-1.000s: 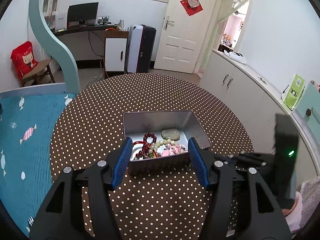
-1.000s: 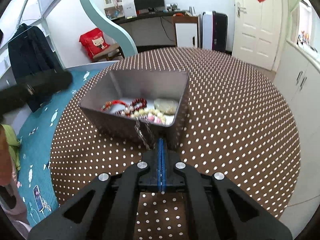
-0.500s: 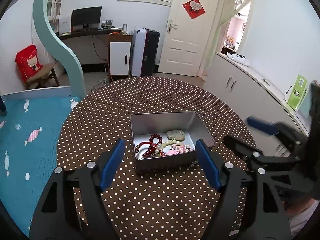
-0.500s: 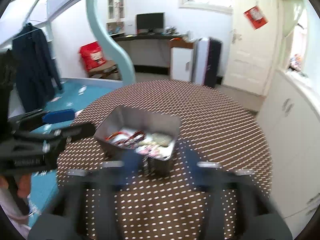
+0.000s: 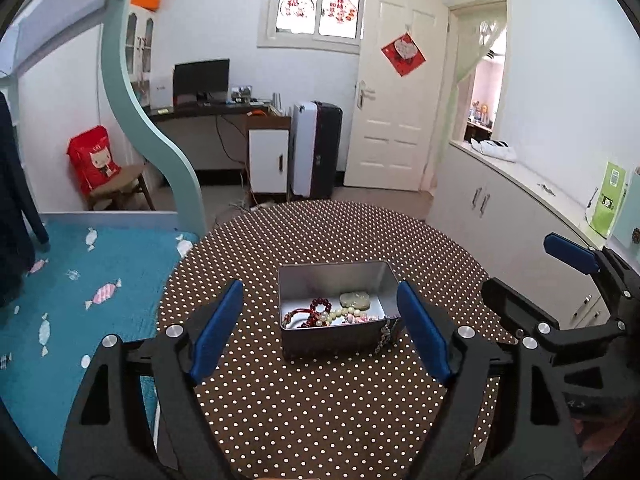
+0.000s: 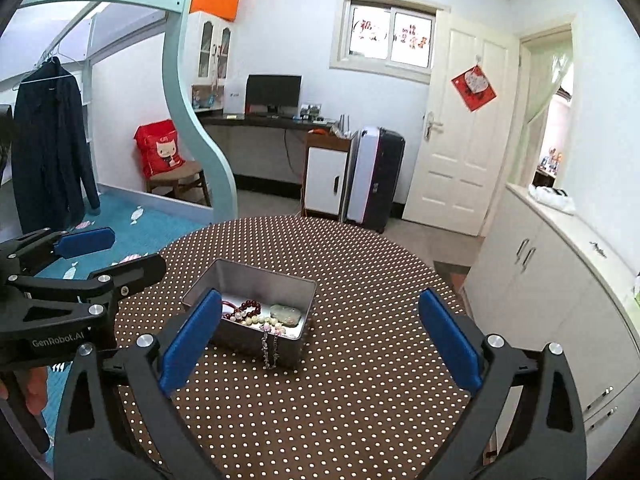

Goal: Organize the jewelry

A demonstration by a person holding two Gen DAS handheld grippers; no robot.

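Note:
A metal tin [image 5: 332,340] [image 6: 256,344] stands on the round brown dotted table [image 5: 320,400] [image 6: 360,380]. Inside lie dark red beads [image 5: 320,305] [image 6: 250,306], pale beads and a green jade pendant [image 5: 355,300] [image 6: 285,314]. A silver chain [image 5: 386,334] [image 6: 270,350] hangs over the tin's near wall. My left gripper [image 5: 320,286] [image 6: 116,254] hovers short of the tin, its jaws opening with nothing held. My right gripper [image 6: 320,294] [image 5: 532,276] hovers to the tin's right, jaws opening wide and empty.
A bed with a teal cover [image 5: 80,280] borders the table on the left. White low cabinets [image 5: 500,208] run along the right wall. A person's hand [image 6: 24,388] holds the left gripper's handle.
The right gripper, shut on the silver chain a second ago, has opened, risen and drawn back; the chain now hangs on the tin's wall. The left gripper widened and pulled up and away.

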